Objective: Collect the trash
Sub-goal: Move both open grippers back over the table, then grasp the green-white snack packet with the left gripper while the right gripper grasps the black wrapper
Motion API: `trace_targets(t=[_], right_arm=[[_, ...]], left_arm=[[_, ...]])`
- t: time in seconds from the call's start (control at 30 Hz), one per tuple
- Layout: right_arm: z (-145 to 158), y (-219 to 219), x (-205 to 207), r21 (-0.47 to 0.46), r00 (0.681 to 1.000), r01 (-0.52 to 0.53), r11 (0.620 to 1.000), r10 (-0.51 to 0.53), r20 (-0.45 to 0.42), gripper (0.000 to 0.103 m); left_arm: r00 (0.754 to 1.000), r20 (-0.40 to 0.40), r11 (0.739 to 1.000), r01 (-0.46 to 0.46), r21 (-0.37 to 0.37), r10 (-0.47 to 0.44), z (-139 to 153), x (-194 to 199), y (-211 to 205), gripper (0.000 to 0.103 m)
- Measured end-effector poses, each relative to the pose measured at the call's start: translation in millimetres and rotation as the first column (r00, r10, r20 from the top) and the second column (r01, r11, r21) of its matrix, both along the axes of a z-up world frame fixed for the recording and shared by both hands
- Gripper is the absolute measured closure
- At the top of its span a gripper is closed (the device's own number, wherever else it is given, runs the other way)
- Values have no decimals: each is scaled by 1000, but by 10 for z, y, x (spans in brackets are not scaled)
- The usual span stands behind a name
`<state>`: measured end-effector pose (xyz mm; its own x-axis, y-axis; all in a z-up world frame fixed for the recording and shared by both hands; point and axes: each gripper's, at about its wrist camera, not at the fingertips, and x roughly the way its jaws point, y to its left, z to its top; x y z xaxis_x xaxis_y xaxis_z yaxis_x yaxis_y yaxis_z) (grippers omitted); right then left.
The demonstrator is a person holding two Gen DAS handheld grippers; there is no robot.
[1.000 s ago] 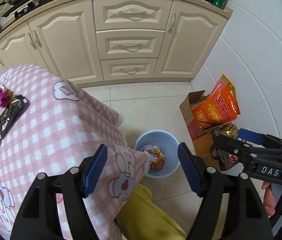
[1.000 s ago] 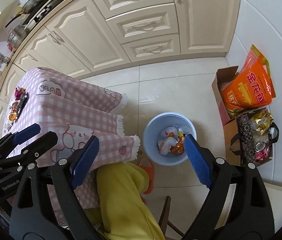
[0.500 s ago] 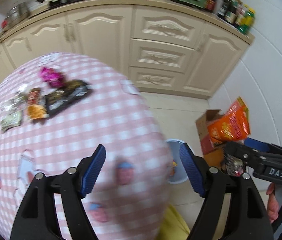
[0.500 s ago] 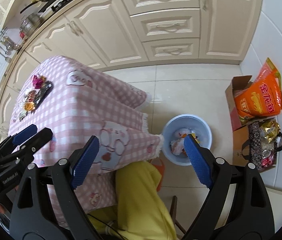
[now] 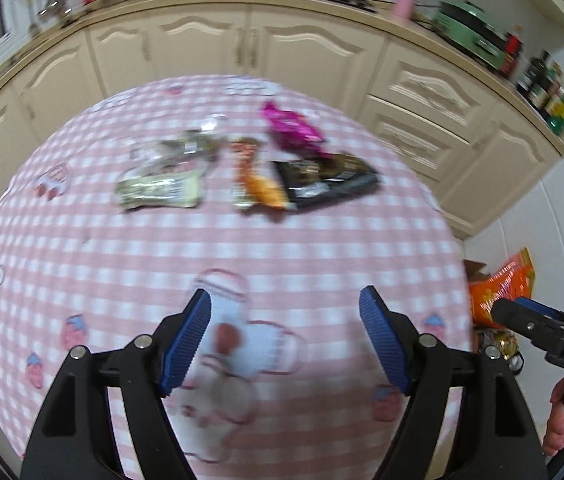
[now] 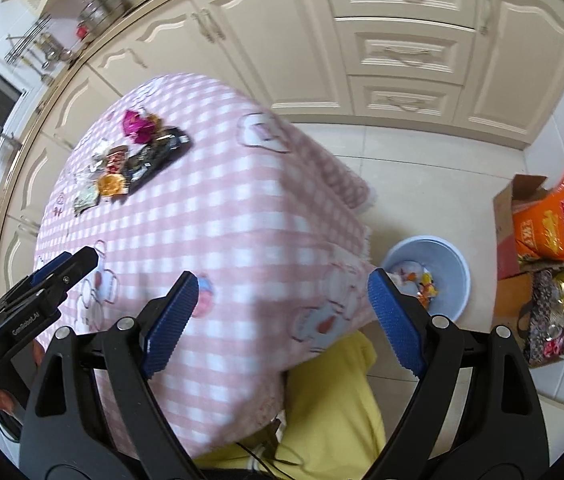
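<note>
- Left gripper (image 5: 285, 336): jaws spread wide, nothing between the blue pads, only pink checked tablecloth (image 5: 217, 248) below; seemingly readied for a pick.
- Right gripper (image 6: 282, 312): jaws likewise released and empty, hanging over the near right corner of the table, with the bin just beyond the right pad.
- Farther out from the left jaws, across bare cloth: litter clustered at the far middle of the table, well apart from both grippers.
- In that cluster, left to right: pale greenish wrapper (image 5: 159, 190), orange wrapper (image 5: 259, 190), black snack tray (image 5: 328, 180); magenta foil wrapper (image 5: 292, 130) just behind the tray, crumpled clear plastic at the far left. Blurred, so overlaps hard to judge.
- Light blue waste bin (image 6: 452, 276) on the tiled floor, right of the table beside the hanging cloth edge, already holding a few scraps; likely set there for a short carry from the table.
- Farther right by the wall: orange bag (image 6: 558, 216) in a cardboard box; probably stores, not trash.
- Likely step: reaching out toward the cluster; most of the litter not yet collected.
</note>
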<state>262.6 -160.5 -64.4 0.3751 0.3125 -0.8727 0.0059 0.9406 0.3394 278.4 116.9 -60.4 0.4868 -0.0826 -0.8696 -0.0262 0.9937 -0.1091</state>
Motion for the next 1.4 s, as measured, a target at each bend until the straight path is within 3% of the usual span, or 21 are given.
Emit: trace_targets(t=[0.37,0.73,0.83,0.93,0.97,1.0,1.13,1.2,1.23,1.27,1.3,1.4], right_arm=[[45,731,348,-2,992,-128,992,128,-24,18],[172,1106,786,-66,986,-165,984,166,4,18],[128,1161,931,-88,987,-160,983,160,-5,18],[30,1224,1079,-104,987,-163,981,161,-28,18],[-12,1242,1135,-110,987,-158,981,155,-35,18],[-47,1268,1179,-114,988,-154,981,151,-40,18],[-192,1422,1355,-182,986,-163,970,156,-53,17],[-203,1530,1372,-248,984,-175,953,178,-12,19],[-209,1556,1368,-265,982,-183,947,190,1,27],[-193,1578,1348,-269,978,-193,944,208,29,46],[-176,1594,1332,-264,974,-205,943,223,39,56],[-138,1548,1325,-206,973,-220,953,229,20,72]], left_arm=[[991,-46,992,-122,16,123,-33,332,728,28],[984,-125,992,-123,41,127,-355,934,890,27],[987,-53,989,-147,32,149,-355,986,931,28],[991,-14,990,-129,58,130,-365,986,953,45],[991,-13,989,-135,59,136,-356,981,979,60],[990,-10,989,-141,49,142,-343,973,1011,66],[990,-14,989,-144,-30,144,-334,982,1176,76],[990,-16,989,-140,-47,139,-341,1004,1233,79],[990,-16,989,-140,-50,139,-325,979,1233,79],[990,-16,989,-140,-53,139,-315,955,1254,81],[990,-14,989,-138,-54,138,-307,947,1252,81],[991,-5,990,-133,-50,133,-280,912,1232,83]])
